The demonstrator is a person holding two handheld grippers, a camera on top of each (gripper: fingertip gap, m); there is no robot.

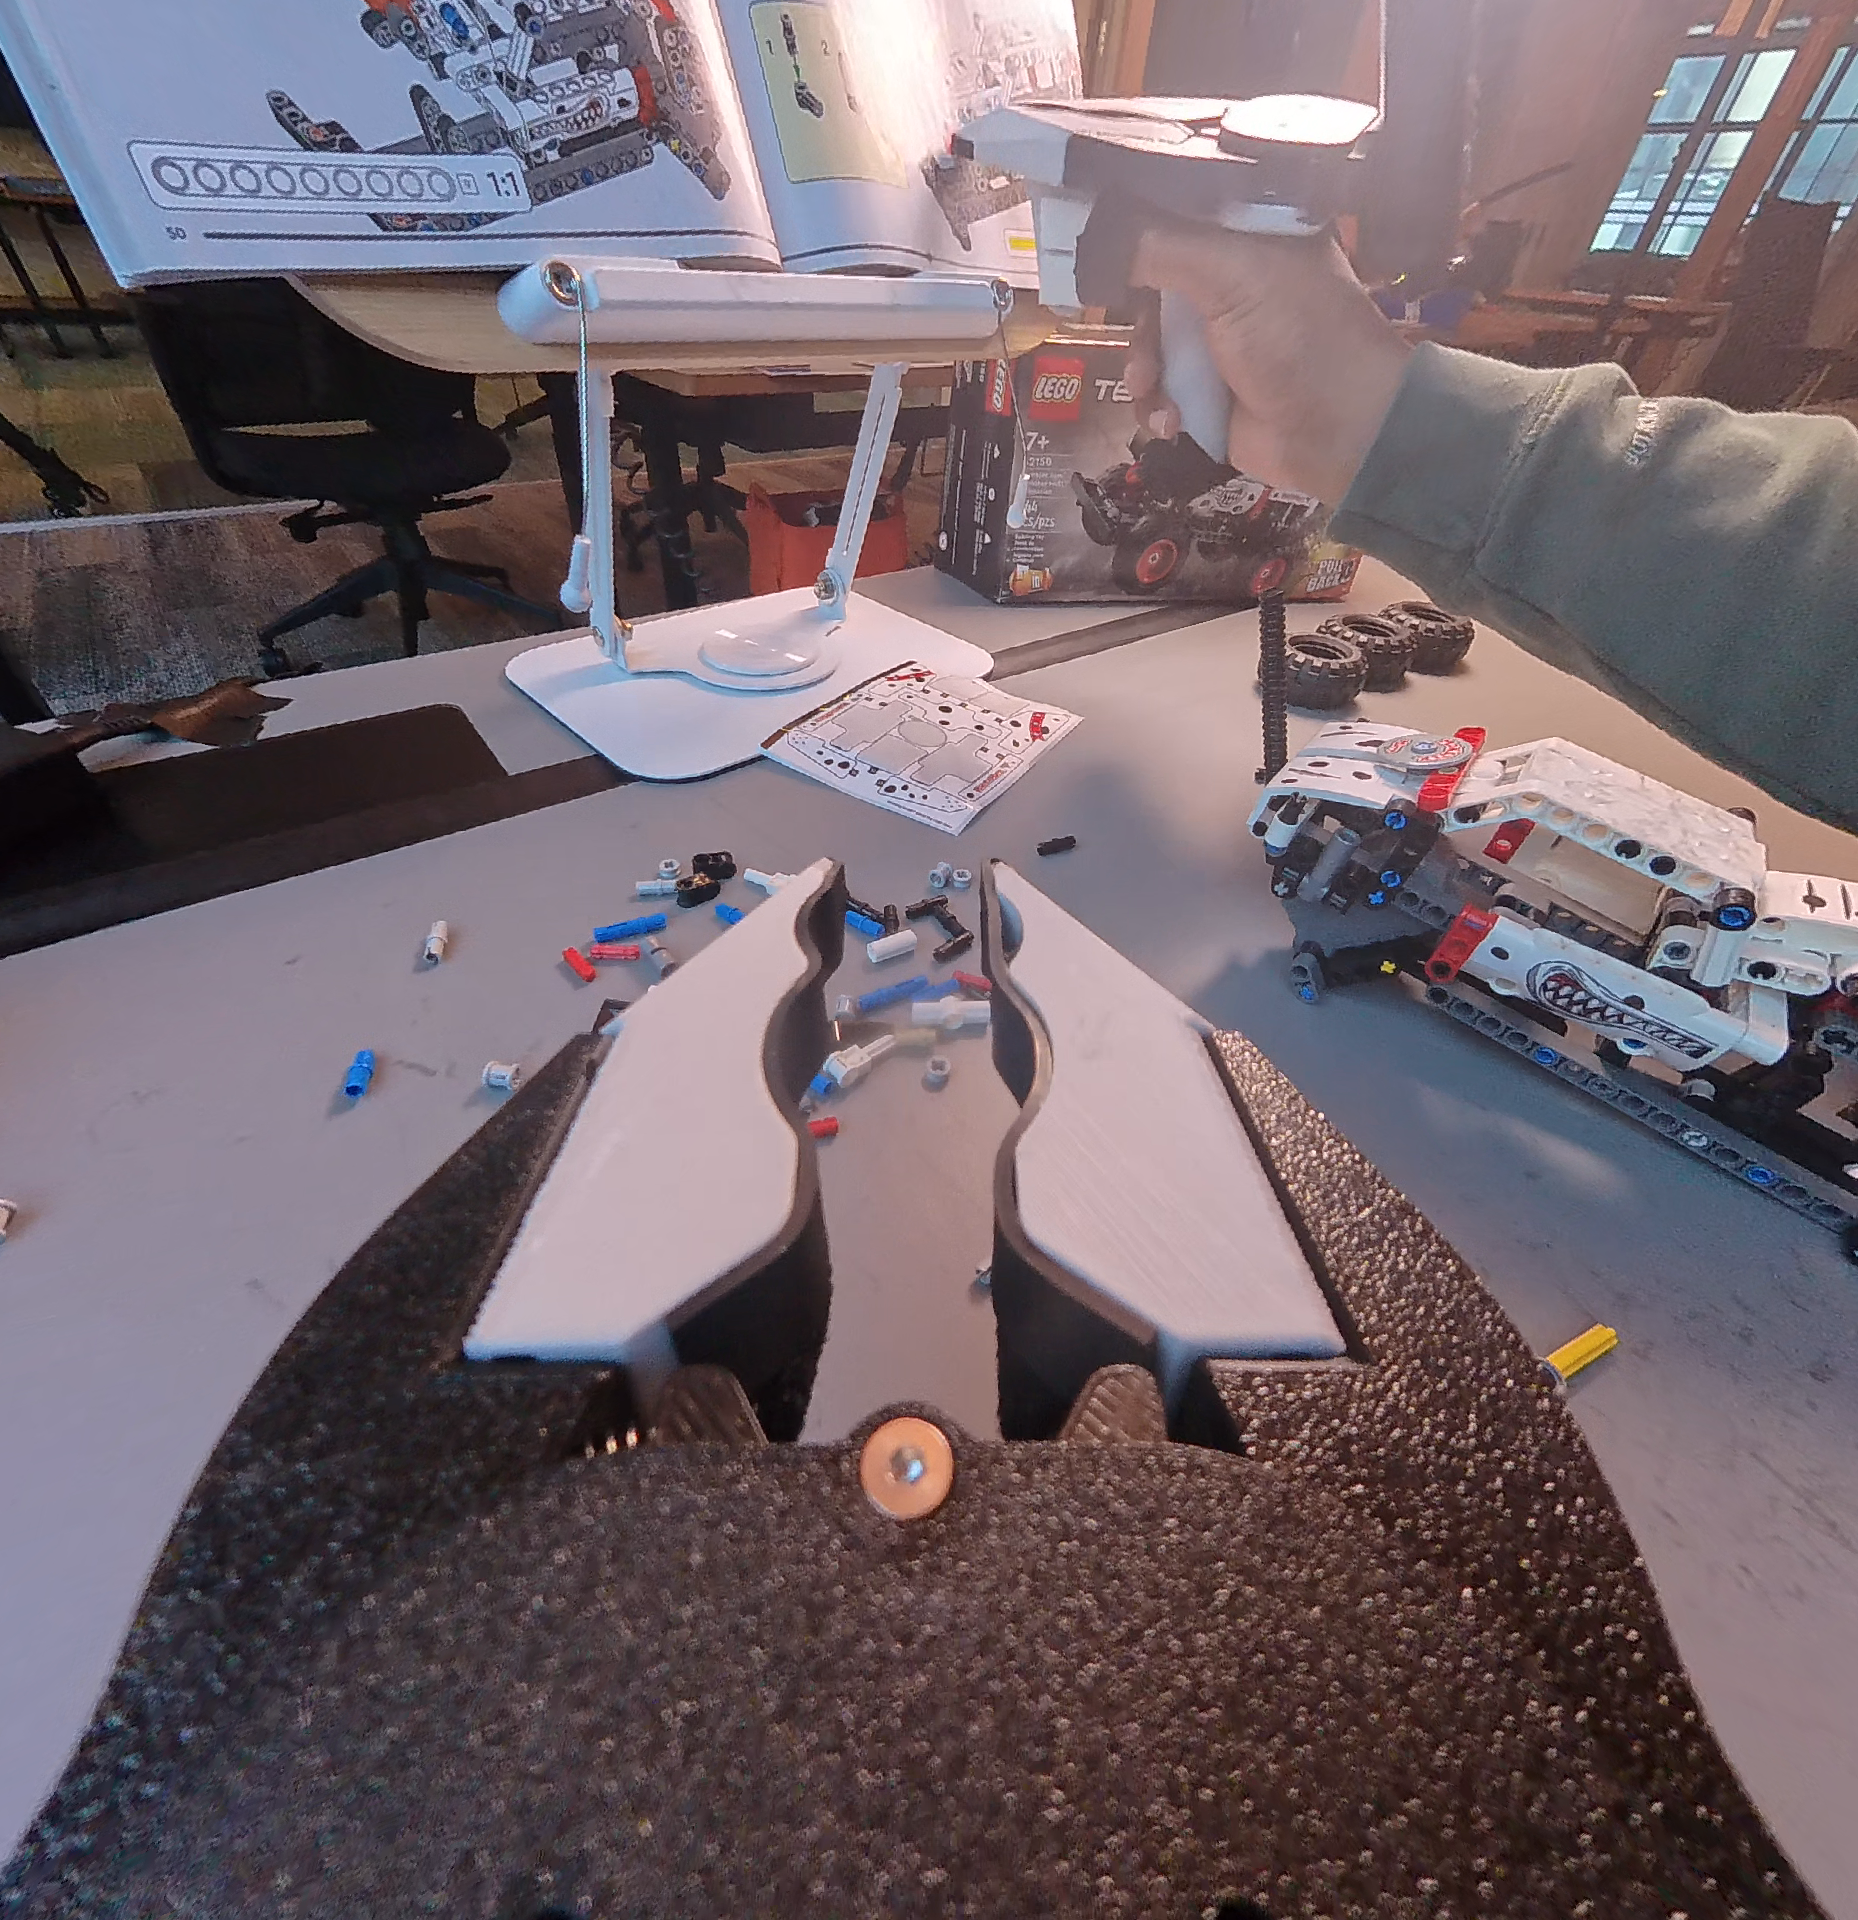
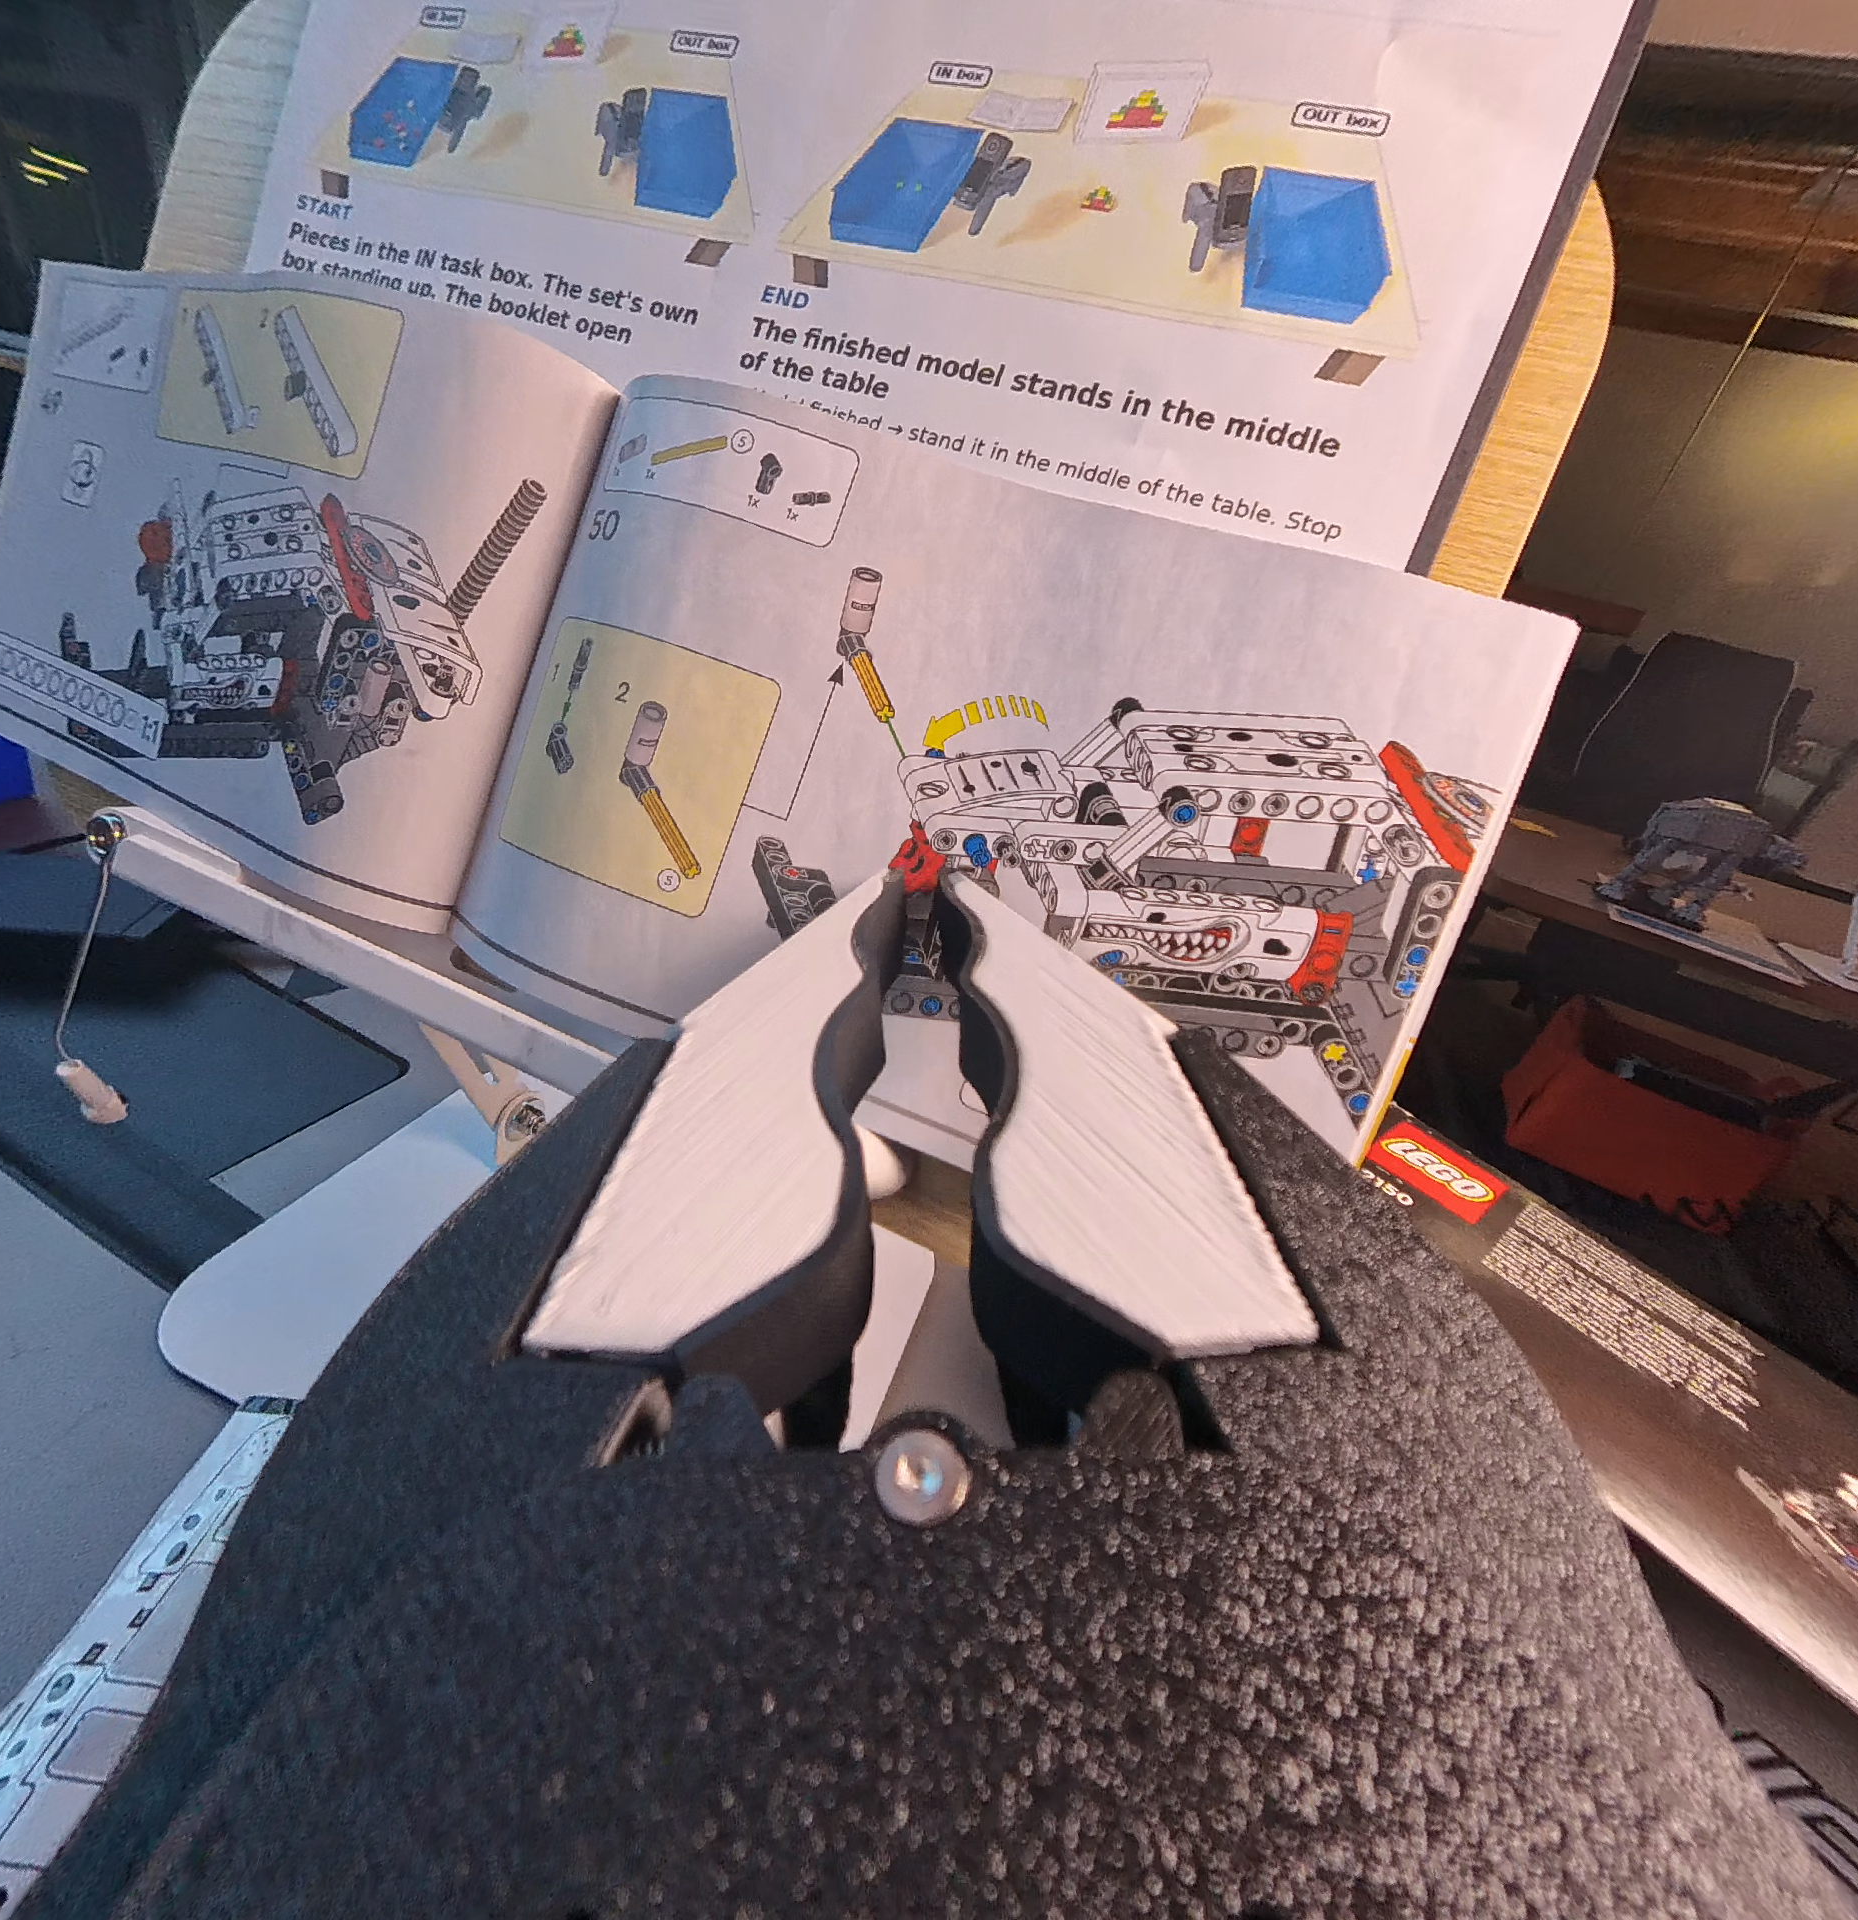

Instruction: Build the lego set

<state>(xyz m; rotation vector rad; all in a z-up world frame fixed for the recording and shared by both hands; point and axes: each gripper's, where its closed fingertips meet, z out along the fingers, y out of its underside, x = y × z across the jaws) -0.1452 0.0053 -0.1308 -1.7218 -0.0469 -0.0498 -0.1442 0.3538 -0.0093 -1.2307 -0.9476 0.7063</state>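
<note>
My left gripper (image 1: 912,883) is open and empty, low over a scatter of small blue, red, white and black pins (image 1: 904,997) on the grey table (image 1: 229,1039). The part-built white truck model (image 1: 1579,935) with a shark-mouth sticker lies to its right. A hand holds my right gripper (image 1: 982,140) up at the open instruction booklet (image 1: 437,125). In the right wrist view my right gripper (image 2: 920,888) points at the booklet's right page (image 2: 696,623). Its jaws stand a narrow gap apart with nothing between them.
The booklet rests on a white stand (image 1: 696,707). A sticker sheet (image 1: 925,748), black tyres (image 1: 1382,644), an upright black ribbed hose (image 1: 1271,675) and the set's box (image 1: 1091,499) stand behind. A yellow axle (image 1: 1579,1354) lies at the right. A printed sheet (image 2: 1008,260) stands behind the booklet. One gripper's finger ends stand about 35 cm off the other's.
</note>
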